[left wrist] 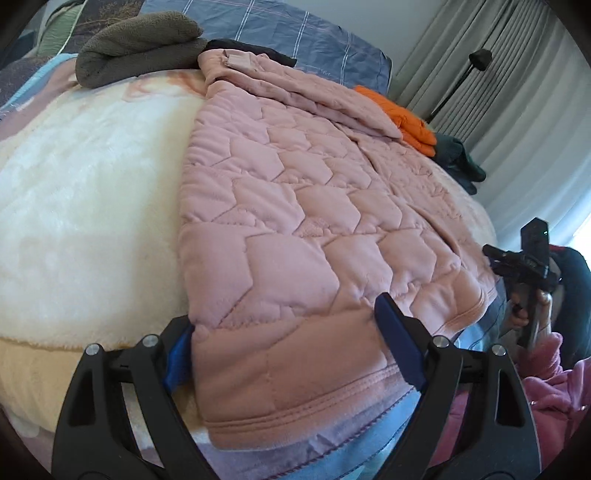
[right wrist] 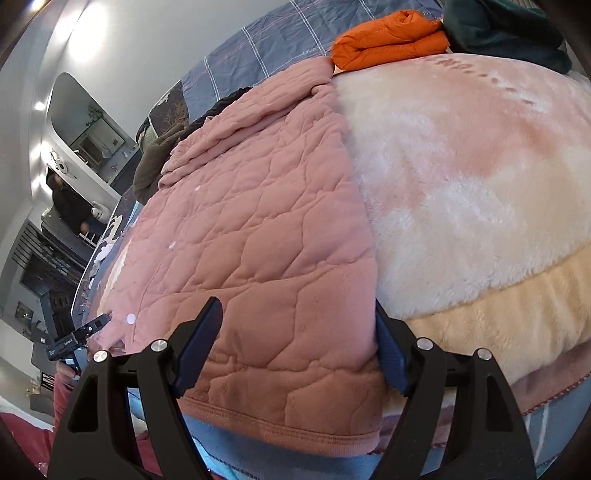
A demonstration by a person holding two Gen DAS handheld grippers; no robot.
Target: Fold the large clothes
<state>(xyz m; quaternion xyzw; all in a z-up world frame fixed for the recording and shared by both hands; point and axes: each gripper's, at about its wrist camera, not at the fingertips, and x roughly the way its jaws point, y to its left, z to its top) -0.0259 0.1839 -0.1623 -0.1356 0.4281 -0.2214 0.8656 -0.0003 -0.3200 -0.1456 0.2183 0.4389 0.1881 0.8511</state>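
Observation:
A pink quilted jacket (left wrist: 295,206) lies flat along the bed, hem towards me, collar at the far end. In the left wrist view my left gripper (left wrist: 284,314) is open, and its fingers straddle the hem's left corner without pinching it. In the right wrist view the same jacket (right wrist: 258,221) fills the middle, with my open right gripper (right wrist: 297,308) straddling the hem's right corner. The right gripper (left wrist: 524,266) also shows at the left view's right edge, held by a hand. The left gripper (right wrist: 77,336) is at the right view's left edge.
A cream plush blanket (left wrist: 85,206) covers the bed. At the far end lie a folded grey-brown fleece (left wrist: 136,44), a folded orange garment (right wrist: 388,40) and a dark green one (right wrist: 506,29). Grey curtains (left wrist: 517,92) hang at the right. A pink sleeve (left wrist: 554,387) is close by.

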